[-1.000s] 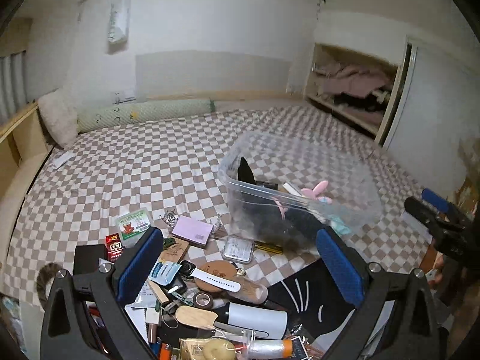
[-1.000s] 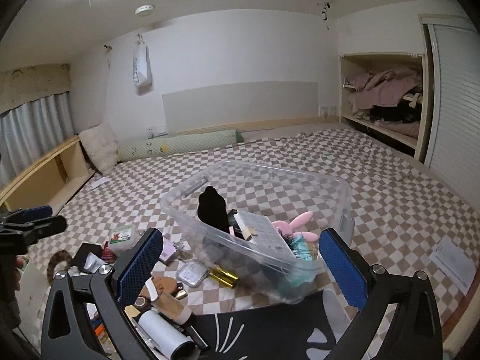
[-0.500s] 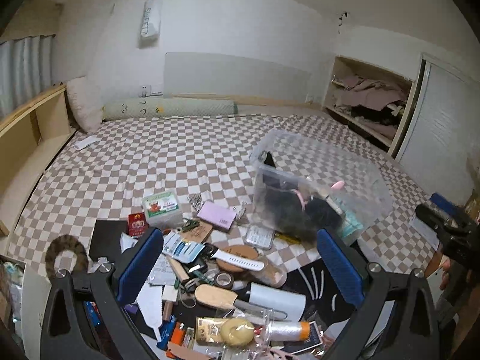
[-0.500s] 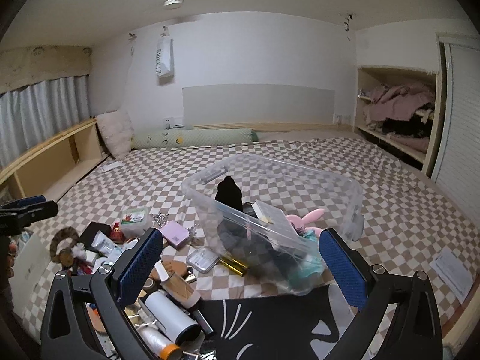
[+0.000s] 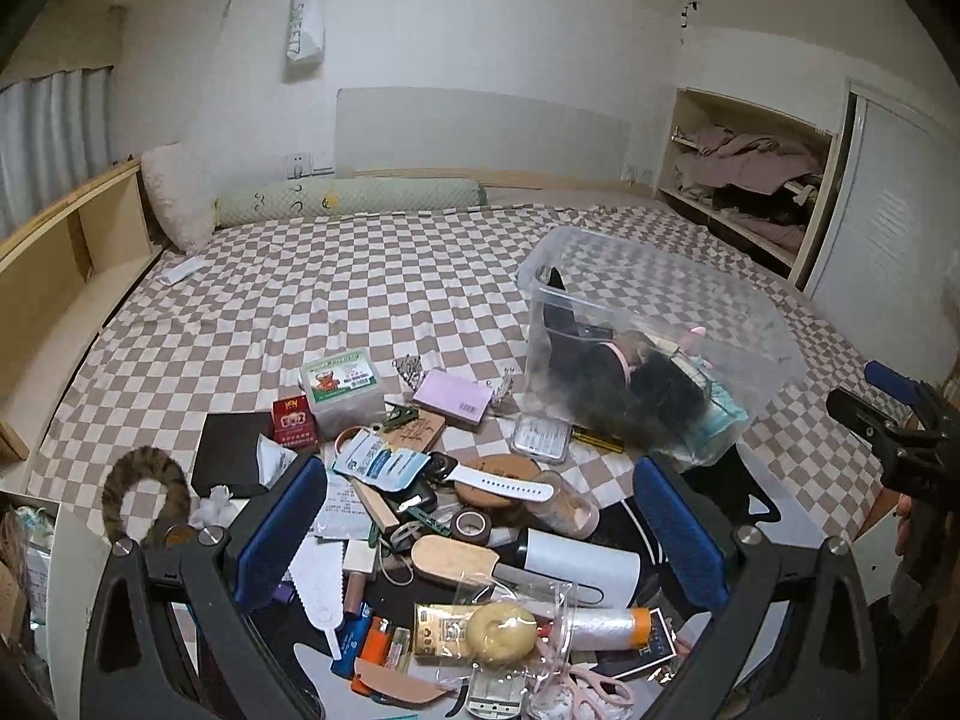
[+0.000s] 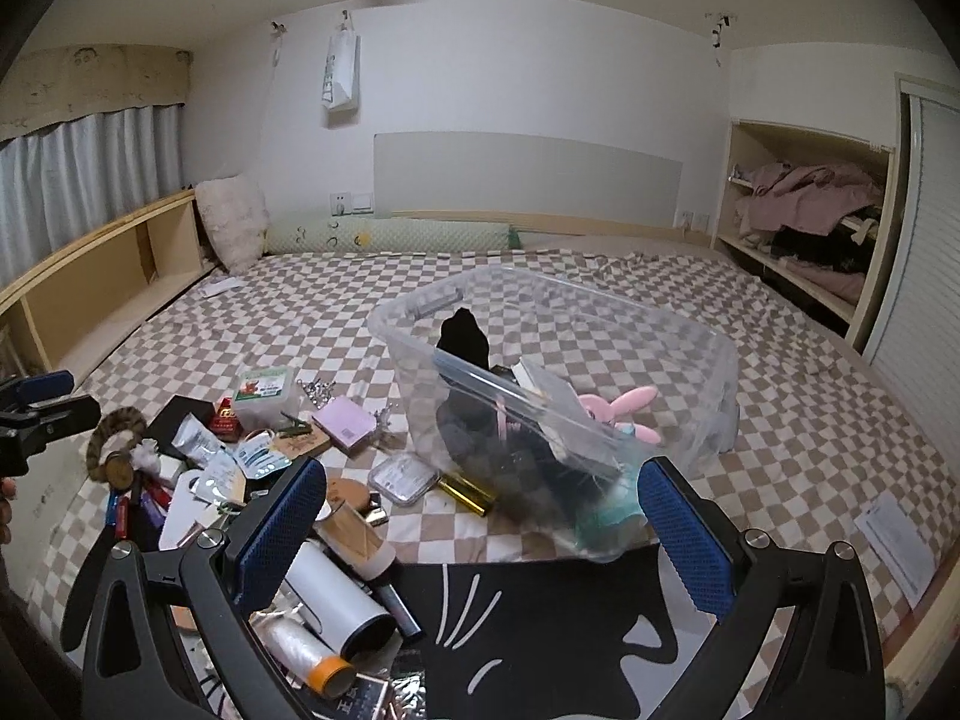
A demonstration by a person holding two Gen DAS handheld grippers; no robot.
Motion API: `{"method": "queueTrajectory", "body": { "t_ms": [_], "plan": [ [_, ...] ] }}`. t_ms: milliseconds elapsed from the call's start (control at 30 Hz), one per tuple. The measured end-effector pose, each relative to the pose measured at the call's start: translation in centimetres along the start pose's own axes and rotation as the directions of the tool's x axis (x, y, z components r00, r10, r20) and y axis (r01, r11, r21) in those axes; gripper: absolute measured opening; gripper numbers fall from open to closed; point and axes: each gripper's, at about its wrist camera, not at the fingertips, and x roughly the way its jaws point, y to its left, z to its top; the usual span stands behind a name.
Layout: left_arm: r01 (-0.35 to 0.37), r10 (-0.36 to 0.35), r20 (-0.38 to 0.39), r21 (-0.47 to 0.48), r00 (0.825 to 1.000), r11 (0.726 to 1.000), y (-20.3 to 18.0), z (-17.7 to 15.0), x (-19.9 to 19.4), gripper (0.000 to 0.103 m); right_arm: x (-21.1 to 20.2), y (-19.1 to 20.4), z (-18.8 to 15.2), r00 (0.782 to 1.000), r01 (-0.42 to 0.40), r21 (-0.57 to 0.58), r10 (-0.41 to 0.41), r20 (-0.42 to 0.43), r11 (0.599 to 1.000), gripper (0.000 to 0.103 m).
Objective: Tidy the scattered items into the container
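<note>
On the checkered bed (image 5: 372,294) sits a clear bin (image 5: 654,324), already holding dark cloth, a pink bunny toy (image 6: 618,411) and some teal fabric. Just left of the bin lies the clutter: a lilac notepad (image 5: 453,396), a tissue box (image 5: 342,381) with a red pack (image 5: 294,423) touching its near corner, a clear flat case (image 5: 540,437) and a gold tube (image 5: 597,438) right against the bin's near wall. Nearer the edge are a white watch (image 5: 498,477), a tape roll (image 5: 471,525), a wooden brush (image 5: 459,558), a white cylinder (image 5: 576,567) and a striped furry ring (image 5: 141,489), some of them overlapping a black mat (image 6: 540,630).

The left hand-held gripper (image 5: 480,534) hangs above this pile with its blue pads (image 5: 276,531) wide apart and nothing between them. The right hand-held gripper (image 6: 480,531) is likewise spread and empty, hovering over the mat just short of the bin's near corner.
</note>
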Motion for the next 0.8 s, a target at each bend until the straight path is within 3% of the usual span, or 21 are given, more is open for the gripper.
{"method": "queueTrajectory", "body": {
  "t_ms": [800],
  "plan": [
    [-0.072,0.072,0.03,-0.007,0.997,0.997,0.6,-0.6,-0.1,0.103,0.4,-0.3,0.0,0.999,-0.025,0.002,0.025,-0.021,1.0,0.103]
  ]
}}
